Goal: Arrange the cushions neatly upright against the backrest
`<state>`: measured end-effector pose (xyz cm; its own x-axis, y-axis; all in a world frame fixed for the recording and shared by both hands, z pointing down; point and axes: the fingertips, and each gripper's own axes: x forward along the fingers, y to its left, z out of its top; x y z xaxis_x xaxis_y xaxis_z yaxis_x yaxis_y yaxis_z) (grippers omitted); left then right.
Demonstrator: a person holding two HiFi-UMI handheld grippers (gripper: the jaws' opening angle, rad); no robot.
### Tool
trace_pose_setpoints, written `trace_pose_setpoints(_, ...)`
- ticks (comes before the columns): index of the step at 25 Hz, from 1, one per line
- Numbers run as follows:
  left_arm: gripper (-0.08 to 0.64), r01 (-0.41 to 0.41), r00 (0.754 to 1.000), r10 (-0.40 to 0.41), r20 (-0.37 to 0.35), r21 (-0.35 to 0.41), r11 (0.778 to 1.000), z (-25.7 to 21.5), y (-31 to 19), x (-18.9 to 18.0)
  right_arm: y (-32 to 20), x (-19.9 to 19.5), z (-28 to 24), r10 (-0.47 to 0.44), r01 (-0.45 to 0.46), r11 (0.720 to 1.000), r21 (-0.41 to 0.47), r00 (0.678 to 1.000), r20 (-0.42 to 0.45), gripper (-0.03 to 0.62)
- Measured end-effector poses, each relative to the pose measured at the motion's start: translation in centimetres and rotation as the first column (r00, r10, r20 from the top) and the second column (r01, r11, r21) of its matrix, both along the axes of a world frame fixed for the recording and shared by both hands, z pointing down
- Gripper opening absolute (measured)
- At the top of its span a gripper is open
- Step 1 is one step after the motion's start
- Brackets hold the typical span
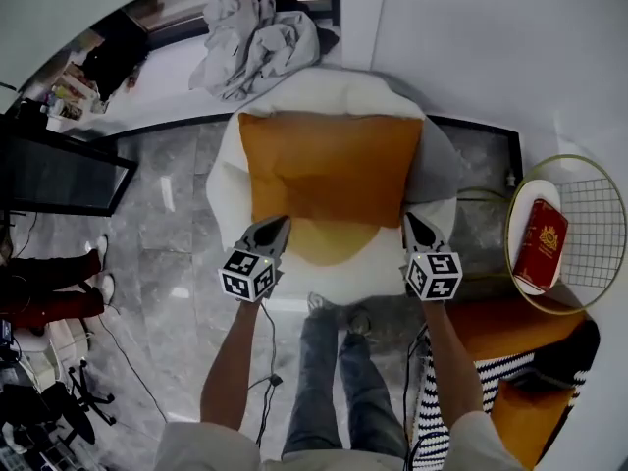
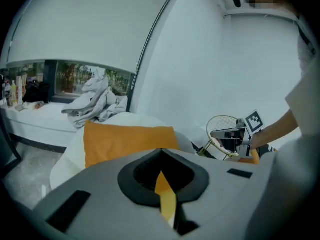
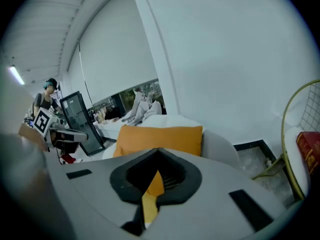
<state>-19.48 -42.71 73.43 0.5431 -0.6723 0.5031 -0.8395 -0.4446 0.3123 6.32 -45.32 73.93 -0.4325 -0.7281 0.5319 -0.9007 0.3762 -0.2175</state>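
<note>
Cushion [image 1: 329, 170] looked soft, light, floppy; you had left gripper [image 1: 278, 226] and right gripper [image 1: 413, 224] pinched shut on fabric at its lower corners, probably best hold.

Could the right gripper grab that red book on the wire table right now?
Probably not yet: the right gripper is shut on a corner of the orange cushion. Nothing seems to block the way to the red book, though, once it lets go.

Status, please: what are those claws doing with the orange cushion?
Left gripper, right gripper: shut on orange cushion, lower corners. Cushion held up over white armchair. Nothing blocking.
</note>
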Motion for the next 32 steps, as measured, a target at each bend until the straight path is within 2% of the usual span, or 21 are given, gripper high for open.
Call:
trace_pose_setpoints(4, 0.029, -0.032, 0.999, 0.030, 0.021, 0.098, 0.995, -6.2, 3.1, 1.8, 3.3, 1.2, -5.9, 0.008, -0.011, 0.998, 0.064, 0.999, 0.052, 0.028)
trace_pose_setpoints(8, 0.029, -0.071, 0.997, 0.064, 0.042, 0.197, 0.978, -12.6, 6.7, 3.2, 7.9, 0.6, -11.5, -0.066, 0.062, 0.991, 0.122, 0.998, 0.024, 0.028)
trace_pose_setpoints(13, 0.029, 0.002, 1.000, 0.002, -0.014, 0.237, 0.971, -18.9, 12.1, 3.7, 13.9, -0.1, -19.0, -0.107, 0.107, 0.975, 0.196, 0.994, -0.010, 0.028)
trace_pose_setpoints(18, 0.029, 0.037, 0.999, -0.030, -0.030, 0.270, 0.962, -24.3, 16.9, 3.6, 18.3, -0.9, -25.2, -0.137, 0.126, 0.961, 0.244, 0.990, 0.029, 0.026)
trace_pose_setpoints(20, 0.029, 0.046, 0.999, -0.037, -0.036, 0.301, 0.952, -26.6, 17.8, 3.4, 19.0, -1.1, -27.2, -0.150, 0.129, 0.955, 0.266, 0.987, 0.059, 0.028)
trace_pose_setpoints(23, 0.029, 0.069, 0.998, -0.061, -0.036, 0.345, 0.936, -29.7, 18.7, 2.8, 19.7, -1.0, -29.4, -0.170, 0.150, 0.944, 0.292, 0.984, 0.044, 0.028)
trace_pose_setpoints(32, 0.029, 0.070, 0.998, -0.068, -0.019, 0.419, 0.905, -34.0, 20.5, 3.3, 20.2, 0.1, -33.9, -0.179, 0.163, 0.916, 0.366, 0.984, 0.009, 0.028)
